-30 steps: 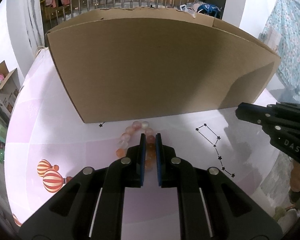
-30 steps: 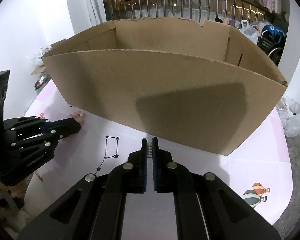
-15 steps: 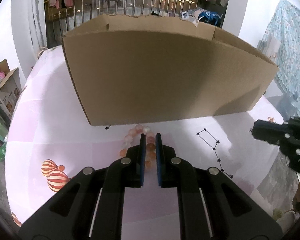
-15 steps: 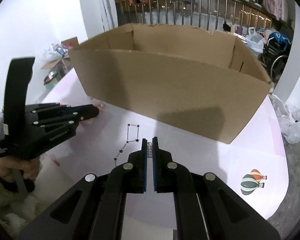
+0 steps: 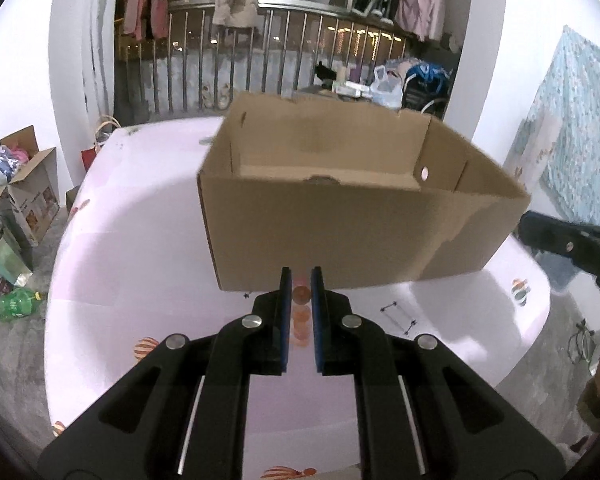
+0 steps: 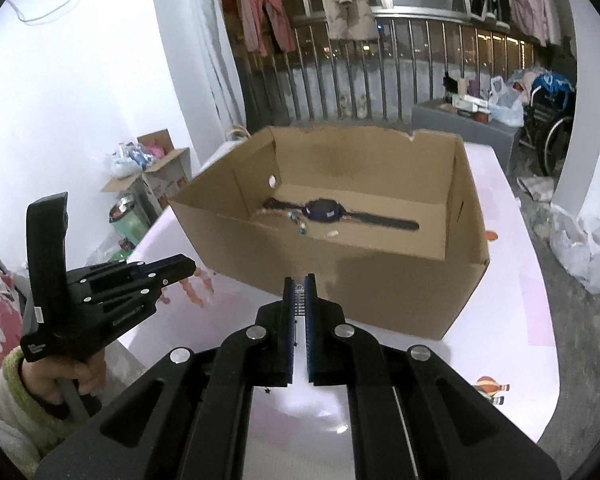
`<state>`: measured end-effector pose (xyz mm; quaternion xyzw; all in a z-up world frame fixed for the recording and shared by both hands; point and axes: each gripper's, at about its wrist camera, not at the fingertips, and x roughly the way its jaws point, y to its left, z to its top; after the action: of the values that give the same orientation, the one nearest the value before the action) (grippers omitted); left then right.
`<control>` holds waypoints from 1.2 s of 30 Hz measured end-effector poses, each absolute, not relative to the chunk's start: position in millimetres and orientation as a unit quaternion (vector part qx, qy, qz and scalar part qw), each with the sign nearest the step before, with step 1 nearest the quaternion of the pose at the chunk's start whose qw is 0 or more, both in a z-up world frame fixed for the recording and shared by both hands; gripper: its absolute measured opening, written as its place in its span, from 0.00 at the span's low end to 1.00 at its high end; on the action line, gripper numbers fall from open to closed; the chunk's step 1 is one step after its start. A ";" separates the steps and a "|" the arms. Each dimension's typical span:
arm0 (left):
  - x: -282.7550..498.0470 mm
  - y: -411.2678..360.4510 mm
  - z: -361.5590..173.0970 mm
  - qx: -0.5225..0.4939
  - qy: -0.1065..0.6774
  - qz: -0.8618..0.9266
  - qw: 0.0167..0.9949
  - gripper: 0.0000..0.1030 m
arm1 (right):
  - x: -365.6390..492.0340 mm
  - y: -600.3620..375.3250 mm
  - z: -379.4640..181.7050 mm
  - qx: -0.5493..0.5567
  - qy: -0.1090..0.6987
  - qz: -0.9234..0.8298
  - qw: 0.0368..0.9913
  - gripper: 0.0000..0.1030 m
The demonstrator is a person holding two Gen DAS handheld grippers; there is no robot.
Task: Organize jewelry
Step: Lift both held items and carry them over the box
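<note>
Now we see the bead bracelet [image 5: 300, 312] pinched in our left tongs [image 5: 300, 280], lifted off the counter [image 5: 140, 264] before the cardboard box [image 6: 380, 280]. Our right tongs [image 6: 299, 285] are clamped on a small silver chain piece [image 6: 299, 300].

Matt cardboard box [image 6: 380, 280], prob. glossy beads [image 5: 300, 294]

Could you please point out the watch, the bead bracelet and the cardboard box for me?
watch [image 6: 323, 211], right wrist view, on its dark face.
bead bracelet [image 5: 301, 293], left wrist view, on the orange bead between the fingers.
cardboard box [image 6: 380, 280], right wrist view, on its near wall.
</note>
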<state>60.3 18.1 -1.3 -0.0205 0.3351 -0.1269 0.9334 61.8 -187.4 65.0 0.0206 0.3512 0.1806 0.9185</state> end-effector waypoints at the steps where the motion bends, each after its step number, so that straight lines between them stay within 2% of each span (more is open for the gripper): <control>1: 57.3 18.7 4.4 -0.023 0.328 -0.126 0.936 0.08 | 62.5 -186.1 68.1 0.021 0.350 0.183 0.919 0.05; 14: 18.9 32.8 72.5 -0.048 0.256 -0.133 0.956 0.08 | 60.2 -160.3 92.9 0.034 0.326 0.208 0.922 0.05; 36: 28.5 30.7 111.6 -0.060 0.238 -0.161 0.956 0.08 | 74.2 -152.5 127.5 0.049 0.292 0.216 0.930 0.05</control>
<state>28.5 30.7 111.6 -0.0603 0.2384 -0.1608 0.9559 74.2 -152.5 127.5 0.0489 0.2918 0.2162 0.9304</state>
